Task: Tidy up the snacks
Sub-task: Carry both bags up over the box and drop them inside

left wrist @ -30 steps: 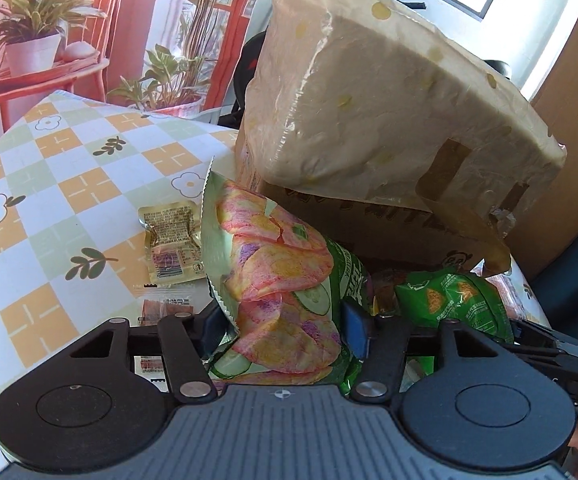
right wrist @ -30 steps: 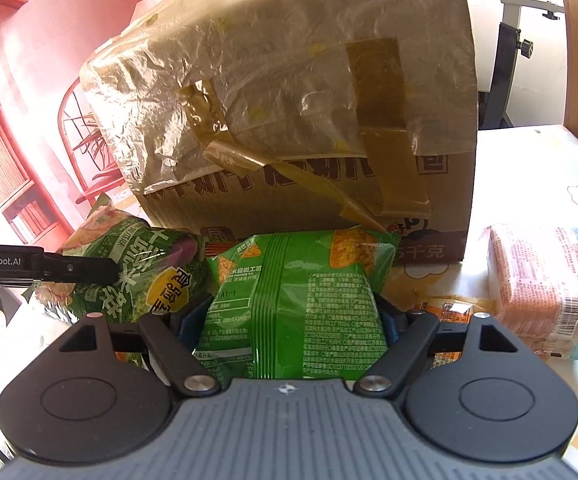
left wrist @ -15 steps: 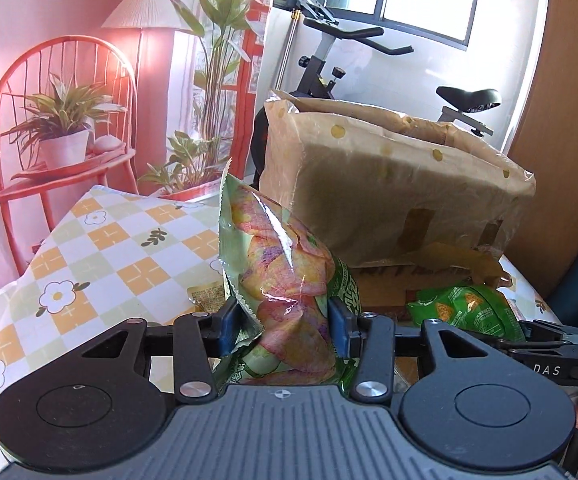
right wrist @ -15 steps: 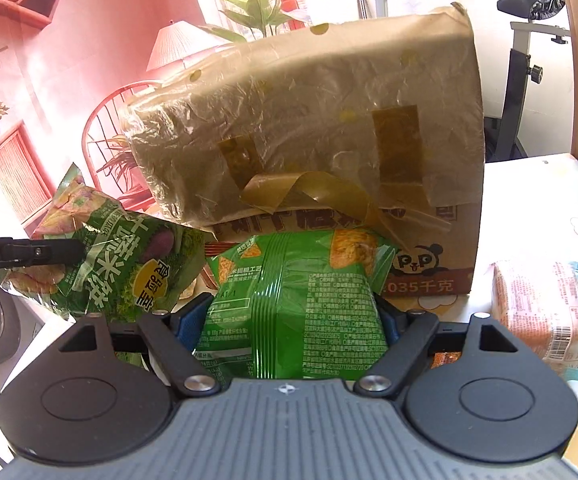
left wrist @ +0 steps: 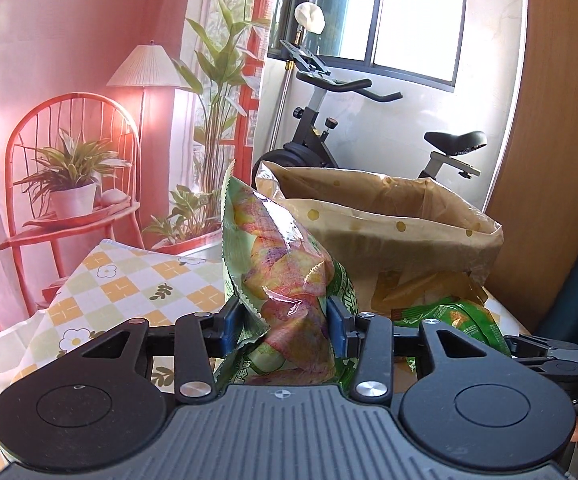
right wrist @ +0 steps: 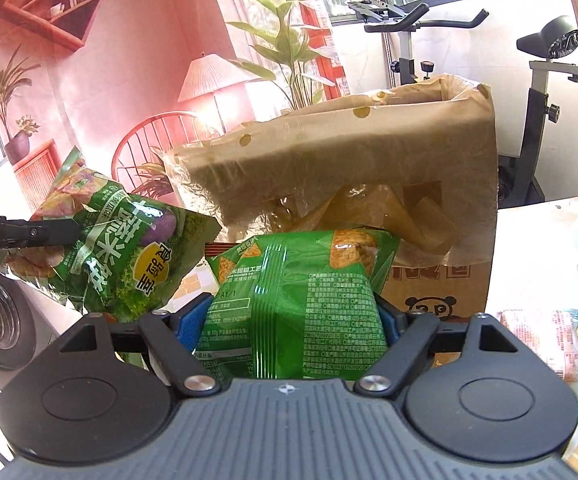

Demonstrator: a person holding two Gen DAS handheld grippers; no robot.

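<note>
My left gripper (left wrist: 285, 320) is shut on a green bag of pink and purple chips (left wrist: 273, 248), whose sides crumple between the blue pads. It hangs above the table, in front of a cardboard box with a dotted beige liner (left wrist: 389, 216), open at the top. My right gripper (right wrist: 289, 320) is shut on a green snack bag (right wrist: 301, 280), held just before the box (right wrist: 369, 160). In the right wrist view the chip bag (right wrist: 129, 248) hangs to the left, level with the green bag. Both bags are below the box's rim.
A pink wrapped packet (right wrist: 537, 340) lies on the checked tablecloth (left wrist: 129, 280) to the right of the box. Behind the table stand an exercise bike (left wrist: 329, 120), a red chair with potted plants (left wrist: 69, 184) and a floor lamp. A wooden panel (left wrist: 549, 120) rises at the right.
Both grippers have risen with their bags, and the box's open top has come into view. The left jaws have narrowed on the chip bag.
</note>
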